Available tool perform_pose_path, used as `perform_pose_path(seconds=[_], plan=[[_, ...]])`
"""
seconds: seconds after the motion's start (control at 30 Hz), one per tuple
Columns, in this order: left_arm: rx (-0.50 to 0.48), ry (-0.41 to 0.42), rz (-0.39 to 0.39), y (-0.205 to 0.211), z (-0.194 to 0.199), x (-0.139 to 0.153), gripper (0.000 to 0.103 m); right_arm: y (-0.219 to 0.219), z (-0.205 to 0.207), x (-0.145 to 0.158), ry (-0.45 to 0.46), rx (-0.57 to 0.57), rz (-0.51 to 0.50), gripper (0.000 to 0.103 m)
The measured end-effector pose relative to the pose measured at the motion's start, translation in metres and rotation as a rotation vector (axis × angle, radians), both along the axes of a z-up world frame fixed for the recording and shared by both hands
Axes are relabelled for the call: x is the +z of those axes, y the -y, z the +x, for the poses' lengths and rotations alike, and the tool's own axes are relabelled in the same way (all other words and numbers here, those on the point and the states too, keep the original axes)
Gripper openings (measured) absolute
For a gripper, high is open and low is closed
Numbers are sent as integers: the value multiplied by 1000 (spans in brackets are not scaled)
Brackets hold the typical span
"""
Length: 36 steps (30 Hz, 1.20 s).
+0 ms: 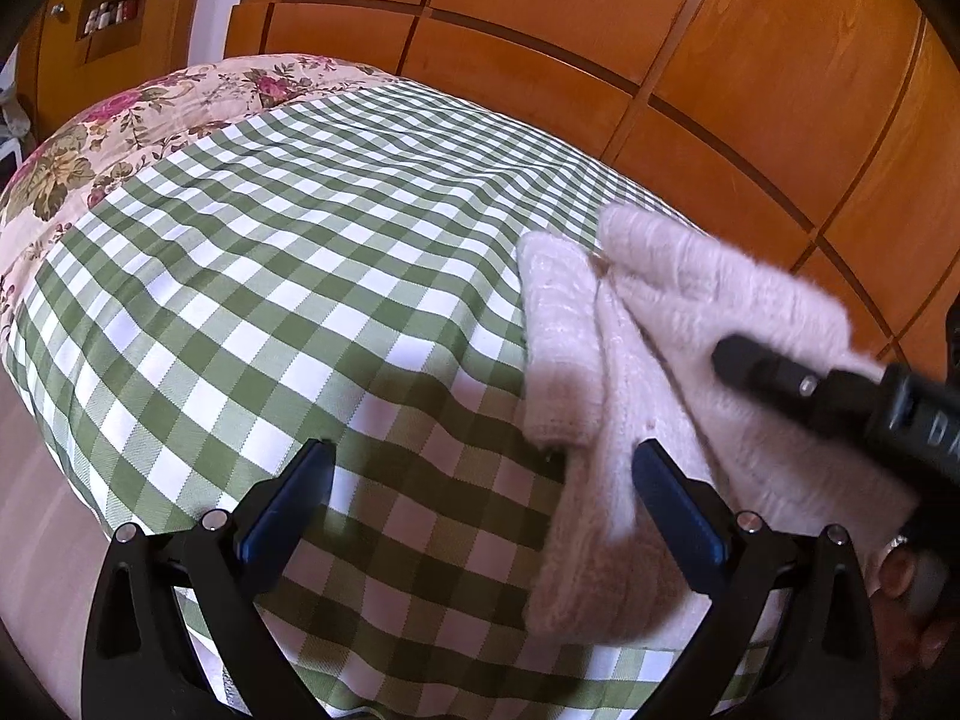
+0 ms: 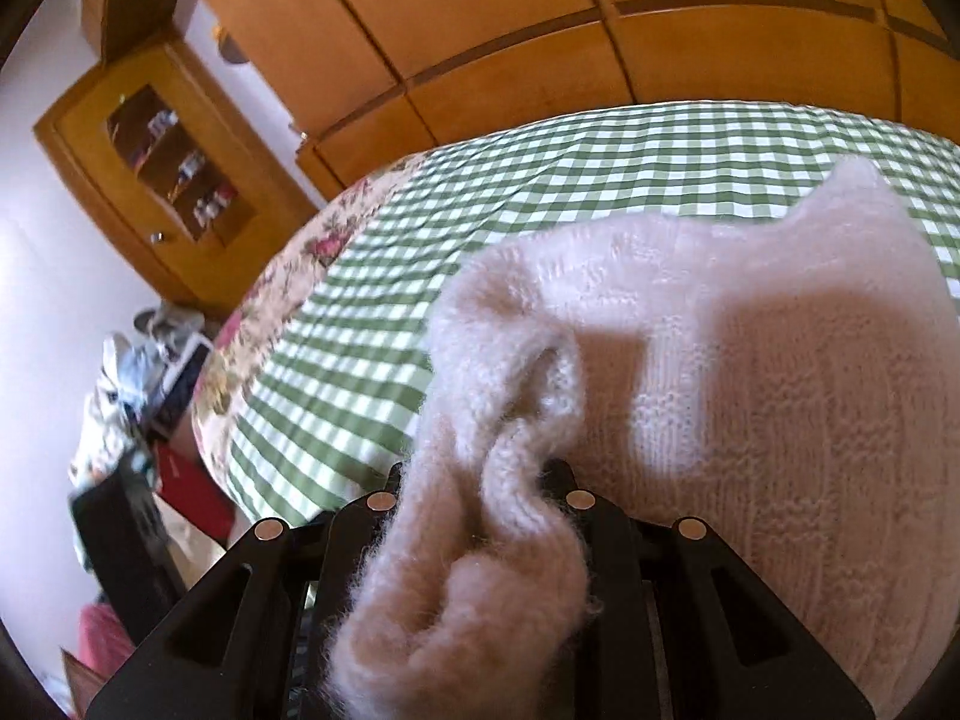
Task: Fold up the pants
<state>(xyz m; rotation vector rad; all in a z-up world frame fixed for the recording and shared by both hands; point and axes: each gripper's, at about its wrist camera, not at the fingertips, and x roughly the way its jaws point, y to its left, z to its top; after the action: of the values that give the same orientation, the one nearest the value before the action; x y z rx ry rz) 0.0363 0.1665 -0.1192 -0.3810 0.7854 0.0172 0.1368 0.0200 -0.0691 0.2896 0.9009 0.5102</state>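
The pants (image 1: 636, 360) are a fuzzy, pale pink knit lying on the right side of the bed (image 1: 300, 240), over its green checked cover and close to the near edge. They look soft, thick and light, with no stiffness at all: a lifted part will sag and drag the rest along, and the loose fluff may cling to the pads rather than slip. The ribbed hem is the firmest place to grip, and a bunched double layer gives more to hold than a single one.

The right gripper (image 2: 480, 480) is clenched on a gathered fold of the knit, which bulges up between its fingers (image 2: 576, 498) and spills back toward the camera; from the left wrist view it reaches in from the right, over the garment. The left gripper (image 1: 480, 504) hangs released above the near edge of the bed, its blue fingers (image 1: 288, 498) spread wide with nothing between them; the right-hand one sits over the edge of the knit.

I judge a fold is under way, the right hand carrying a layer across. Pulling low and slowly should keep the lower layers from shifting.
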Motion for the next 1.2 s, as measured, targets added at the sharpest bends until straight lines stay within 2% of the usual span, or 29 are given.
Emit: perform_pose_path(seconds=[0.03, 0.1, 0.2, 0.33, 0.47, 0.57, 0.63, 0.7, 0.8, 0.9, 1.0, 1.07, 1.1, 1.13, 1.17, 1.2], plan=[[1, 1, -1, 0, -1, 0, 100, 0, -2, 0, 19, 9, -5, 24], [3, 4, -6, -1, -1, 0, 100, 1, -5, 0, 33, 32, 13, 41], [15, 12, -20, -5, -1, 2, 100, 4, -11, 4, 40, 62, 60, 61], [41, 30, -61, -16, -3, 5, 100, 20, -26, 18, 61, 70, 92, 69], [56, 52, -119, -27, -2, 9, 100, 56, -42, 35, 130, 5, 106, 82], [46, 84, -187, -33, -4, 18, 100, 95, -53, 43, 183, -107, 84, 87], [22, 96, -241, -34, -2, 24, 100, 126, -57, 42, 189, -234, 35, 90], [-31, 100, -334, -30, 1, 31, 100, 155, -57, 34, 152, -361, -24, 90], [-112, 60, -427, -17, 11, 34, 100, 193, -55, 16, 69, -479, -29, 90], [-184, 13, -496, 0, 23, 32, 100, 205, -46, 5, 20, -502, -45, 90], [-223, -50, -493, 18, 39, 30, 99, 201, -42, -2, 4, -468, -93, 90], [-245, -86, -459, 29, 51, 29, 88, 194, -38, -8, 6, -448, -124, 90], [-246, -89, -432, 32, 54, 29, 74, 189, -34, -12, 9, -433, -138, 90], [-245, -91, -404, 35, 57, 30, 53, 183, -31, -14, 10, -420, -148, 90], [-249, -94, -367, 37, 60, 32, 45, 176, -27, -14, 17, -408, -164, 90], [-249, -93, -337, 37, 61, 35, 31, 169, -25, -13, 28, -396, -183, 90]])
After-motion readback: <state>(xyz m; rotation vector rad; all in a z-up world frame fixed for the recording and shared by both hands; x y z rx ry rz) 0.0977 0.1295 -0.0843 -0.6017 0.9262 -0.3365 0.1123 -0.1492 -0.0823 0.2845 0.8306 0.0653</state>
